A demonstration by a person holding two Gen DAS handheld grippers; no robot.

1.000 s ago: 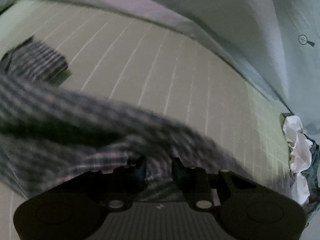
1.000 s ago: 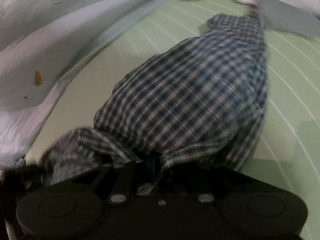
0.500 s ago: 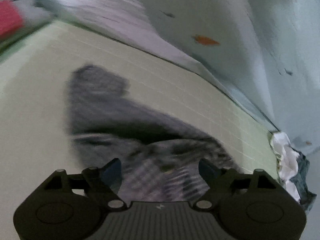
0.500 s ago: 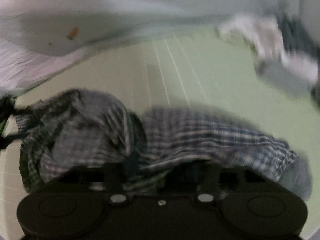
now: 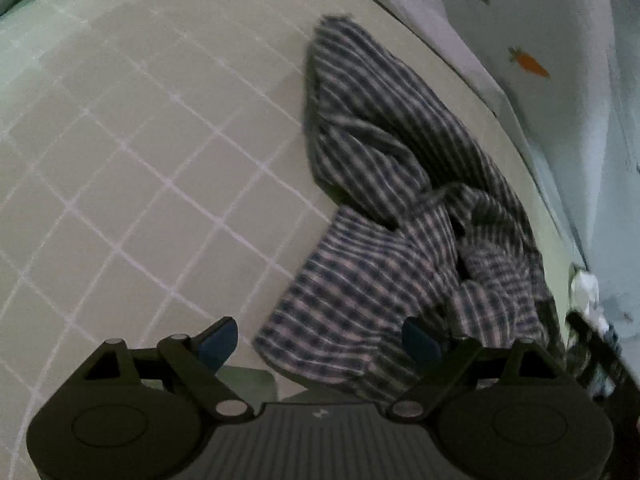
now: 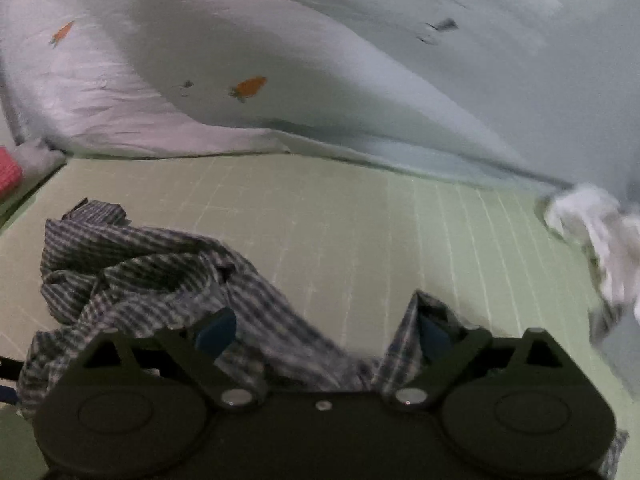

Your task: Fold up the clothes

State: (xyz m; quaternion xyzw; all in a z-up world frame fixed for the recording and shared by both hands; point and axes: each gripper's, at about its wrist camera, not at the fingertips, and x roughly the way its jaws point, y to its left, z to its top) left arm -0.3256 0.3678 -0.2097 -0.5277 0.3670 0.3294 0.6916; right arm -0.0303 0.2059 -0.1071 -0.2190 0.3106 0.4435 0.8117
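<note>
Blue-padded left gripper stands wide, gripping nothing, above the near edge of the checked shirt, crumpled on the green grid mat. Right gripper jaws are opening; shirt cloth drapes between them, unpressed. Carrot-print sheet borders the mat; white clothes pile lies at its right edge.

One checked shirt, crumpled on one green gridded mat. One pale sheet behind, printed with carrots: three visible in the right wrist view, one in the left. One heap of white and dark clothes at the mat's edge. One red thing at the far left, unclear.
</note>
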